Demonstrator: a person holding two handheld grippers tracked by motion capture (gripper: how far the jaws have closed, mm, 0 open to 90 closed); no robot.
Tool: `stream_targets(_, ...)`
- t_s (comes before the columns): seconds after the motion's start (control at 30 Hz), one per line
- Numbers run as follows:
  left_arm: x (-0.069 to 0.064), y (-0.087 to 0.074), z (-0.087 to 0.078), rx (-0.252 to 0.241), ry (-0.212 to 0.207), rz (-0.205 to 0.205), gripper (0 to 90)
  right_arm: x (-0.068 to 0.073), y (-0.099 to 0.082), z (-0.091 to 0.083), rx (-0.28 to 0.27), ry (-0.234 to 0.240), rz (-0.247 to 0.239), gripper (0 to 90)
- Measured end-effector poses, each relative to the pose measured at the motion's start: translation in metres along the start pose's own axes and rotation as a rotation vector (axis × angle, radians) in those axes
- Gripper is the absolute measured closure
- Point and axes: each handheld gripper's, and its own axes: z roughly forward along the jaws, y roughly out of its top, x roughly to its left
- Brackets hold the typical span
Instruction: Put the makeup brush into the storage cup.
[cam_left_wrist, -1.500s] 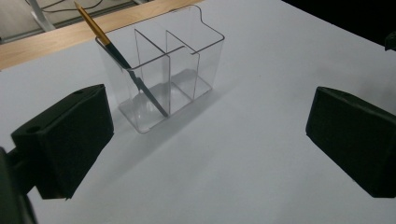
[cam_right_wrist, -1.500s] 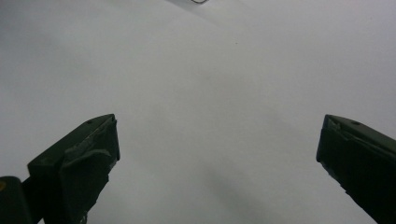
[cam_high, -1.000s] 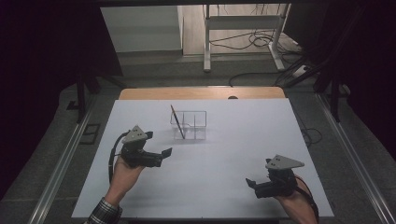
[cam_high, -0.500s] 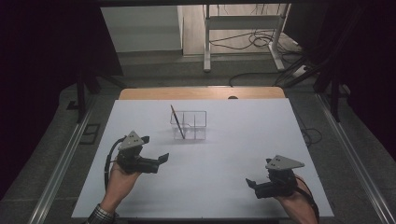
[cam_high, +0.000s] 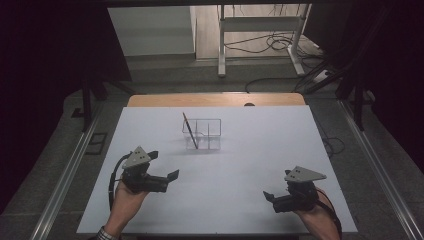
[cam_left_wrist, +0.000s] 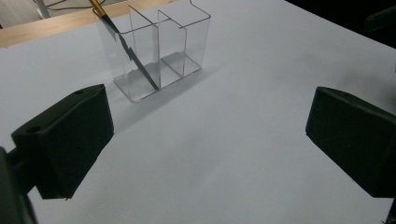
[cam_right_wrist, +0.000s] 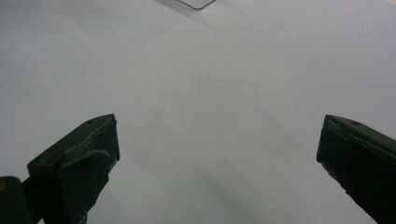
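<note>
Beyond my left gripper (cam_high: 162, 167), whose jaws stand wide and empty, the holder (cam_high: 202, 134) sits mid-table with a pencil (cam_high: 190, 131) leaning in its left cell, nearer to it than my right gripper (cam_high: 270, 201), equally wide, empty.

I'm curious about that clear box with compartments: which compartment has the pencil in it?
The clear box holds the pencil in its end compartment, leftmost in the left gripper view. It leans there diagonally; the other compartments look empty.
</note>
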Motion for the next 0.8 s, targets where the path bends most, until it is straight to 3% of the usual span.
stream_targets(0.8,-0.008,-0.027,-0.020,0.008,0.038,-0.008,1.3,0.000,0.000,0.000,0.007,0.001,0.002,0.0)
